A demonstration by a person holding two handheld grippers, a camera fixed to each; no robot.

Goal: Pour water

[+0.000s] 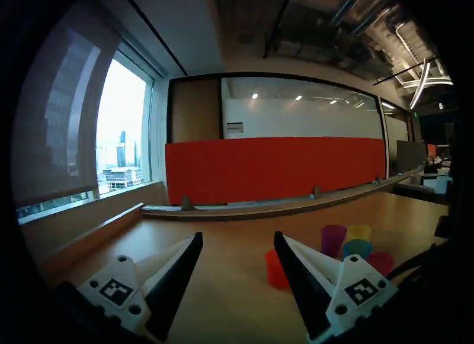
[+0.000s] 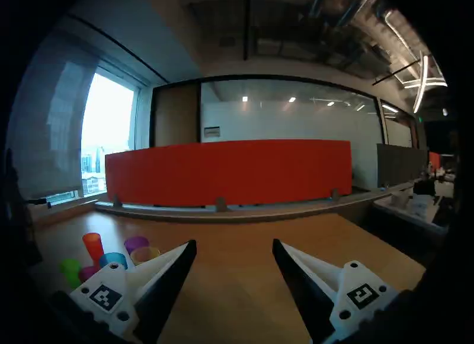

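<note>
Coloured cups (image 1: 357, 248) on wooden table (image 1: 237, 296), just right of left gripper (image 1: 237, 234), left of right gripper (image 2: 234, 242). Both grippers spread wide, empty. Beyond table: red partition (image 1: 272, 166), glass wall (image 1: 296, 116), window (image 1: 121, 137) far left, exposed pipes (image 1: 355, 24) overhead.

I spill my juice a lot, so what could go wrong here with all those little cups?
The cups stand bunched together, so the left tongs reaching for one could knock its neighbours. The orange cup looks tall and narrow; a nudge might tip it. Whether any holds water is unclear.
</note>
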